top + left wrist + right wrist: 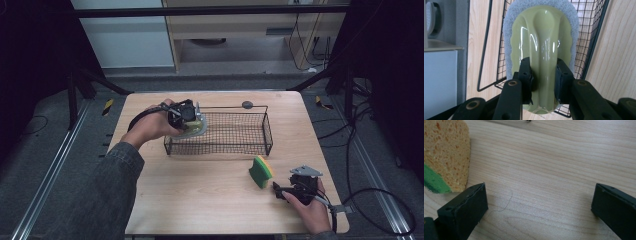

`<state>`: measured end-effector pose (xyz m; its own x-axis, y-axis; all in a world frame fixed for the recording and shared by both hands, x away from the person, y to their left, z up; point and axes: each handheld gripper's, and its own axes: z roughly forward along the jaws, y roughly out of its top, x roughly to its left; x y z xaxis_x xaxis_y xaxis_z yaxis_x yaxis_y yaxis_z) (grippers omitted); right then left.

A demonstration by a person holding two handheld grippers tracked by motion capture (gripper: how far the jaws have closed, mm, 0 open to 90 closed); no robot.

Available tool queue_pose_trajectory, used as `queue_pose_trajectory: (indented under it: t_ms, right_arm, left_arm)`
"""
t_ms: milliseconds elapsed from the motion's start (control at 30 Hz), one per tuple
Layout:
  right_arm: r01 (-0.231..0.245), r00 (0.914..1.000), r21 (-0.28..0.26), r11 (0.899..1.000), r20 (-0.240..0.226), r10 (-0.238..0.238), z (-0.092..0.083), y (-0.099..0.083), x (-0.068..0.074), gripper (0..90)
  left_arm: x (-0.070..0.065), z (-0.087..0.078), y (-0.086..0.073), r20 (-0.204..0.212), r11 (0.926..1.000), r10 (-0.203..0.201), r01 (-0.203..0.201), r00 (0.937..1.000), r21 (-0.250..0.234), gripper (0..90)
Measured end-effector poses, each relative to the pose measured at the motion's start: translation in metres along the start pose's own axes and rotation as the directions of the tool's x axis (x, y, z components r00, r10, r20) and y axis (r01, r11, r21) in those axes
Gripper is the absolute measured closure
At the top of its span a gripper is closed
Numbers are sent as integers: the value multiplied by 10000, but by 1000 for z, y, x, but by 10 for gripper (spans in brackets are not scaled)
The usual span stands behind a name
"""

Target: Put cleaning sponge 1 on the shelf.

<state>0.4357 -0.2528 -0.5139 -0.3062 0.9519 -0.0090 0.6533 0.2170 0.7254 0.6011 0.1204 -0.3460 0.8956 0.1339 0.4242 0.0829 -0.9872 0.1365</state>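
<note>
While the scrub brush [541, 50], a pale green glossy handle on a white scouring pad, sits clamped between the jaws of the left gripper [543, 81], it hangs over the near-left corner of the wire basket [220, 146], pad side away from the camera, handle running straight out ahead of the jaws. Grip looks firm: both black pads press on the narrow neck of the handle. Judged from this, the pick-up is done and the placing is under way; what is left is to lower the brush past the rim onto the basket floor and let go. Basket appears to hold nothing else. Watch point: the wide pad lies close to the basket's left end wall and its upper wire, so it could catch there if the hand comes down off-line. Outward from that hand: a small dark round object [247, 105] sits by the basket's far rim, beyond the gripper; too small to tell what. Well apart, toward the near right corner of the table [200, 200], the right gripper [281, 190] rests low with its jaws standing wide apart over bare wood, gripping nothing. A yellow sponge with a green scouring face [441, 157] stands on edge just to the left of its left jaw, apparently not touching; likely the next item for the basket.
</note>
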Motion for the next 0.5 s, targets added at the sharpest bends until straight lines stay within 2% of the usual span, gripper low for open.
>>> queue_pose_trajectory:
  t_ms: [500]
  right_arm:
    - [-6,10000,9,10000,-27,6,0,0,0,8]
  left_arm:
    - [-3,16,-8,312,9999,-111,107,9995,134,709]
